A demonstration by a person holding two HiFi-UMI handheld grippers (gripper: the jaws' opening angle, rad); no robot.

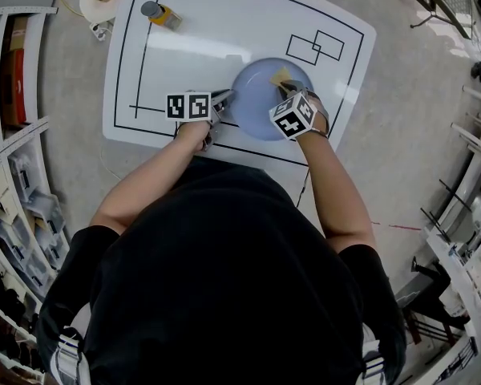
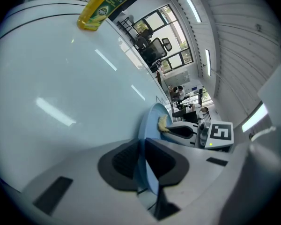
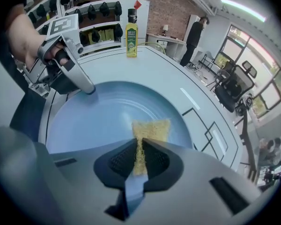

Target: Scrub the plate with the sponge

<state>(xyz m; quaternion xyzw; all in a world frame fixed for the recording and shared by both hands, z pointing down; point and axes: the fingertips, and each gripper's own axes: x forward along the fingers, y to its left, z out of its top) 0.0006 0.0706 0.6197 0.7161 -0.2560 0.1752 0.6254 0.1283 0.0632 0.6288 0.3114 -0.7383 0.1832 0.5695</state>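
The light blue plate [image 1: 252,107] lies flat on the white worktop [image 1: 224,30], near its front edge and inside the black outline drawn on it. The left tool [image 1: 227,97] reaches in from the plate's left side, its jaws pressed nearly together on the rim; in the left gripper view the thin blue edge runs straight up between the two dark pads. The right tool [image 1: 286,88] comes in from the plate's near right, its jaws pinching a yellow sponge [image 1: 282,76]. The right gripper view shows the narrow end of the sponge squeezed between the pads, while the wider free end fans out ahead of the jaws and lies on the plate's surface, right of its middle towards the far right rim. The two tools face each other across the plate, the left at the rim and the right over the inner surface. A yellow dish-soap bottle [image 1: 162,13] stands at the worktop's far left corner, well apart from the plate. Two overlapping black rectangles [image 1: 315,46] are drawn on the worktop just beyond the plate, to the right.
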